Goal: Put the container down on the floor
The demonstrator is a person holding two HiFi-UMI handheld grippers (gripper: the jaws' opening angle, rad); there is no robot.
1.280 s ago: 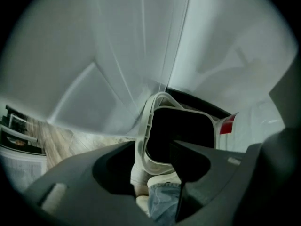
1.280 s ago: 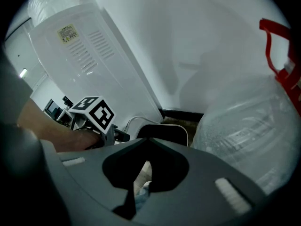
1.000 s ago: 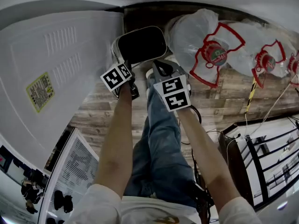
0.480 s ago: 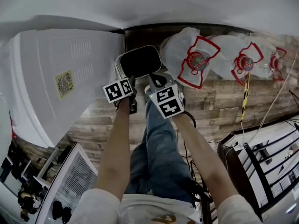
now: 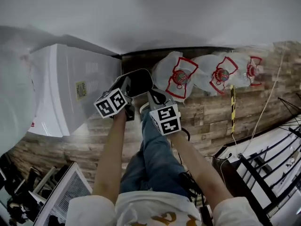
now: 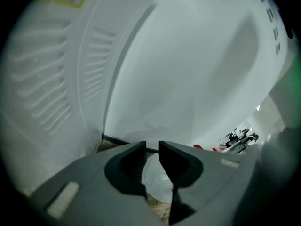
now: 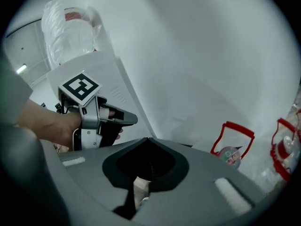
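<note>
The container (image 5: pixel 139 81), a rounded bin with a pale rim and a dark inside, rests low on the wooden floor beside the dark baseboard. My left gripper (image 5: pixel 126 89) overlaps its left rim in the head view, and my right gripper (image 5: pixel 155 96) is at its near right corner; I cannot tell whether either touches it. In the left gripper view my left gripper (image 6: pixel 152 149) shows only a thin slit between its jaws, and the wall shows through it. My right gripper (image 7: pixel 148 142) has its tips touching. The left gripper (image 7: pixel 124 119) also shows there, empty.
A white appliance (image 5: pixel 70 93) stands at the left. Bagged water bottles with red handles (image 5: pixel 178 76) (image 5: pixel 221 74) lie along the wall at the right. A black metal rack (image 5: pixel 263 173) is at the lower right, a white grille (image 5: pixel 70 192) at the lower left. The person's jeans leg (image 5: pixel 150 159) is below the grippers.
The head view has pulled back and tilted up: more wall shows, and the container, bottles and floor have shrunk and slid down the picture. Both grippers stay beside the container.
</note>
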